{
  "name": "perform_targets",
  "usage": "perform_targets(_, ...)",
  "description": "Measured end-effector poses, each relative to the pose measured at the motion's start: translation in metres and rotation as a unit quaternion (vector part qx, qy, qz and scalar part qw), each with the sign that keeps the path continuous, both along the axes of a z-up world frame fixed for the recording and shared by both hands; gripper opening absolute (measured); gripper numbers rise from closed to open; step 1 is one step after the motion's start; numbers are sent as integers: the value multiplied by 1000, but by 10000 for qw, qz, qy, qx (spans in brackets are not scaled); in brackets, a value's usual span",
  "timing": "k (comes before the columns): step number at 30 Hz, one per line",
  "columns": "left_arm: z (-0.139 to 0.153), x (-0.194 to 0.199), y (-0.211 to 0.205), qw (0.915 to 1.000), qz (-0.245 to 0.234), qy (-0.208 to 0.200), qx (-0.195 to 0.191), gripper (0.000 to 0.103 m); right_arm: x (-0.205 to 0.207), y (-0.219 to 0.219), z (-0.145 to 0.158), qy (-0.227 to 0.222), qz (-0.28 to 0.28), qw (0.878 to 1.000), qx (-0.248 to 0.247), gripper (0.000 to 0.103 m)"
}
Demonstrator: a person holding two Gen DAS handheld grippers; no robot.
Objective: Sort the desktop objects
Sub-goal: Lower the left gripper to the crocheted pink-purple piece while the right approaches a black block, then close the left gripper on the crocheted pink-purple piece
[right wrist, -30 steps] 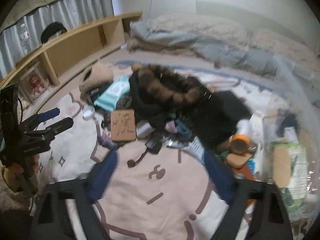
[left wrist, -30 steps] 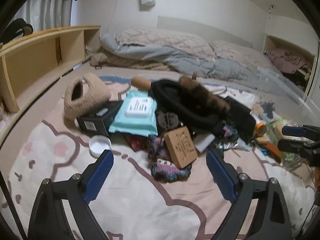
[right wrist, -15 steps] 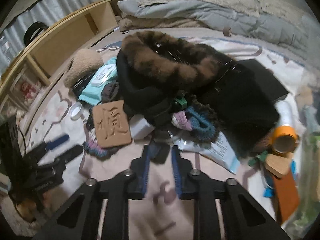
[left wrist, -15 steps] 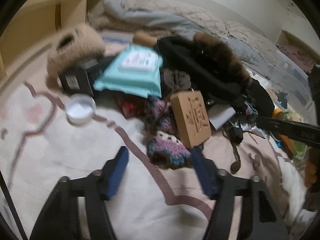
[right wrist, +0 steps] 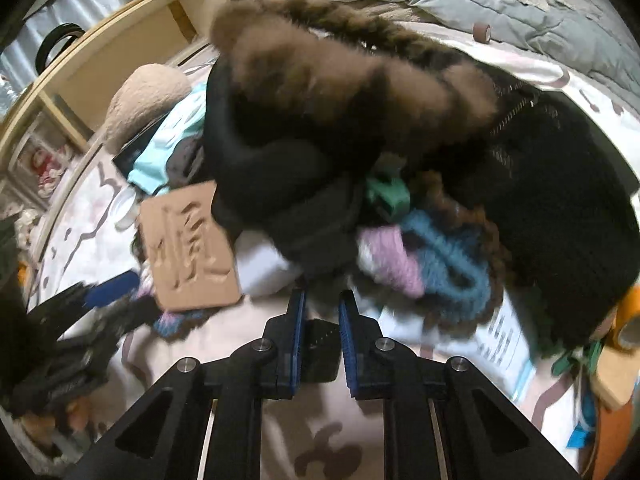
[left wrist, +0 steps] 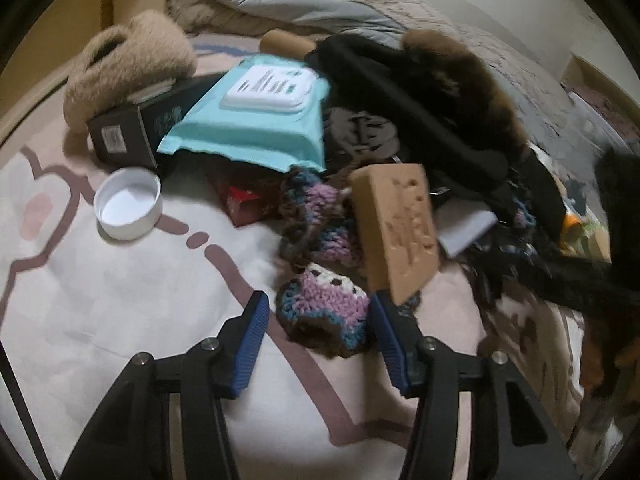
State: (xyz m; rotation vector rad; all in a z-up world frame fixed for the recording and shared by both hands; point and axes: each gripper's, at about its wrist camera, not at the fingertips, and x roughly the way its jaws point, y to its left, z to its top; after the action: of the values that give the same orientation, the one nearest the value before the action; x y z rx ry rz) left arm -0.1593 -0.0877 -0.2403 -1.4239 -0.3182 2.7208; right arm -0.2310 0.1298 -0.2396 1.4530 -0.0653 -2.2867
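Note:
A pile of objects lies on a pink patterned blanket (left wrist: 120, 300). My left gripper (left wrist: 316, 316) is open, its blue fingers on either side of a purple and blue crocheted piece (left wrist: 324, 312). A carved wooden block (left wrist: 394, 228) leans just above the right finger; it also shows in the right wrist view (right wrist: 188, 248). My right gripper (right wrist: 322, 312) is nearly closed around a small black object (right wrist: 320, 344) at the foot of a black fur-trimmed coat (right wrist: 340, 120). The left gripper (right wrist: 108, 292) shows at the left of the right wrist view.
A teal wipes pack (left wrist: 256, 120), a black box (left wrist: 128, 132), a beige fuzzy bag (left wrist: 128, 64) and a white lid (left wrist: 128, 204) lie at the left. Crocheted yarn (right wrist: 436, 264), a green clip (right wrist: 388, 196), paper (right wrist: 504, 344) and an orange tube (right wrist: 628, 316) lie right. Wooden shelf (right wrist: 120, 52) behind.
Both grippers have moved forward and down into the pile. The left one now straddles the crocheted piece. The right one has narrowed from wide open to nearly closed around the small black object.

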Motion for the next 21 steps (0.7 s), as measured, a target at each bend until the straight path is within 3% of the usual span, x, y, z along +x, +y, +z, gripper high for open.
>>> perform_targets(5, -2, 1, 0, 10000, -27, 28, 80, 49, 14, 25, 4, -140, -221, 9988, -411, 17)
perform_targets(7, -1, 7, 7, 9996, -257, 52, 111, 25, 22, 26, 6, -176, -106, 9988, -441, 17)
perform_targets(10, 2, 17, 18, 9989, -460, 101, -9, 11, 39, 23, 8, -187, 71, 9991, -371, 18)
perform_targets(13, 8, 29, 22, 9986, -491, 180, -38, 9, 50, 26, 10, -177, 173, 9993, -266, 18)
perform_targets(16, 17, 40, 16, 9990, -364, 267, 40, 9, 58, 30, -6, -477, 208, 9986, 55, 18)
perform_targets(19, 37, 55, 1, 9986, -147, 473, 167, 9, 68, 22, -2, -102, 485, 9980, 401, 18)
perform_targets(21, 48, 62, -13, 9978, -11, 612, 245, 9, 68, 22, -1, -87, 487, 9976, 494, 18)
